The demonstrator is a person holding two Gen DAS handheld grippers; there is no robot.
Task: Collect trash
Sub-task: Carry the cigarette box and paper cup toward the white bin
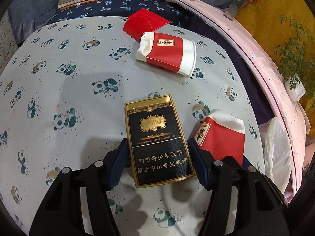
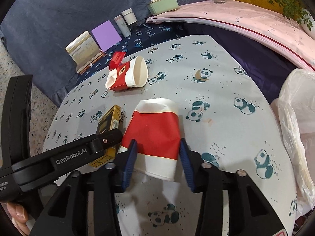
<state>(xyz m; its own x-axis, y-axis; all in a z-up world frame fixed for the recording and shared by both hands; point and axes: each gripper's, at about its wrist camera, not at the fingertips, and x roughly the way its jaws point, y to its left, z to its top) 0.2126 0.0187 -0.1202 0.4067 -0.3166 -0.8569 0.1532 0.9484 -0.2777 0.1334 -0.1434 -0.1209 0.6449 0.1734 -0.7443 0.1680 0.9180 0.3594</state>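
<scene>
A black and gold cigarette pack (image 1: 152,122) sits between the fingers of my left gripper (image 1: 157,143), and both blue pads press on its long edges. Just right of it lies a crushed red and white paper cup (image 1: 220,135). In the right wrist view that cup (image 2: 155,131) is clamped between the pads of my right gripper (image 2: 157,144), its white rim end toward the camera. A second crushed cup (image 2: 128,74) lies on its side farther back, next to a red paper scrap (image 1: 145,22). One left gripper finger (image 2: 110,137) shows beside the pack (image 2: 110,118).
The panda-print cloth (image 1: 69,78) covers a round table. A white plastic bag (image 2: 295,108) hangs at its right edge. Books (image 2: 84,49), a purple box (image 2: 106,35), bottles (image 2: 126,23) and a green box (image 2: 163,4) stand on the dark cloth behind. A thumb (image 2: 19,214) shows at bottom left.
</scene>
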